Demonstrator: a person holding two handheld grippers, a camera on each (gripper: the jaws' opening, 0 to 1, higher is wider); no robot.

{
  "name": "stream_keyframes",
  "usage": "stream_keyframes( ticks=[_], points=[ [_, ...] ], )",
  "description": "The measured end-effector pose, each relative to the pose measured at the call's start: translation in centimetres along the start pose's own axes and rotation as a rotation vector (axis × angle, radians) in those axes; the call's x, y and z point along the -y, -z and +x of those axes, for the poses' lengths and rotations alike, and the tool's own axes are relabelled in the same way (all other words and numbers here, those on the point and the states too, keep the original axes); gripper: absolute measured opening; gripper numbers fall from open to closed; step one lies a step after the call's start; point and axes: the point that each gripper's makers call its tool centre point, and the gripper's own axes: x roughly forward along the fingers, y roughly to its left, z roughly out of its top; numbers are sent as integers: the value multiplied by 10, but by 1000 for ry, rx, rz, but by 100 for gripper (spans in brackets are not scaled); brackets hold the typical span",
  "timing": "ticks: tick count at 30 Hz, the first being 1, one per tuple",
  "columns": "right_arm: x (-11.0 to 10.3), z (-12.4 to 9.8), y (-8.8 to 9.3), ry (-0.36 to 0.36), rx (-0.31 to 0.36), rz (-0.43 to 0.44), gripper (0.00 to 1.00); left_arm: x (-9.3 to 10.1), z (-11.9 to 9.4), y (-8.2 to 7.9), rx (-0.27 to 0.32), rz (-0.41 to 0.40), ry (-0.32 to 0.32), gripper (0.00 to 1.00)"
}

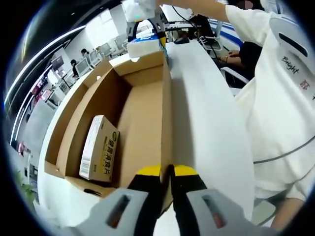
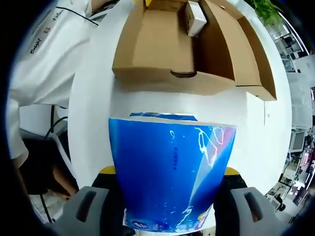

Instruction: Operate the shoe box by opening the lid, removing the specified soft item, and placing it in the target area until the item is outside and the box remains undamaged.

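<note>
Holding the blue soft pack [image 2: 172, 172] between its jaws, the right gripper [image 2: 170, 196] has it outside — beyond it sits the open cardboard box [image 2: 162, 64]. The left gripper [image 1: 166, 172] pinches the box's wall (steadying it). Placing on the white table [image 2: 91, 123] remains.

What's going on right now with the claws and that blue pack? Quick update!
Left gripper shut on the cardboard box wall. Right gripper shut on blue soft pack, outside the box over the white table. Small carton inside box. Path clear.
</note>
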Motion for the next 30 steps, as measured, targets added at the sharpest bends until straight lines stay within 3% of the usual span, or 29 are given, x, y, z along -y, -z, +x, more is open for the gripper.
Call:
stream_keyframes(
  ticks=[6,16,19,30],
  points=[
    [0,-2,0,14,9,-46,74,0,0,0,0,2,1,5],
    [3,-5,1,44,24,-10,75,0,-1,1,-1,3,2,5],
    [8,-8,1,88,37,23,73,0,-1,1,-1,1,3,5],
    [-2,-19,2,173,61,-3,75,0,-1,1,-2,9,-6,6]
  ],
)
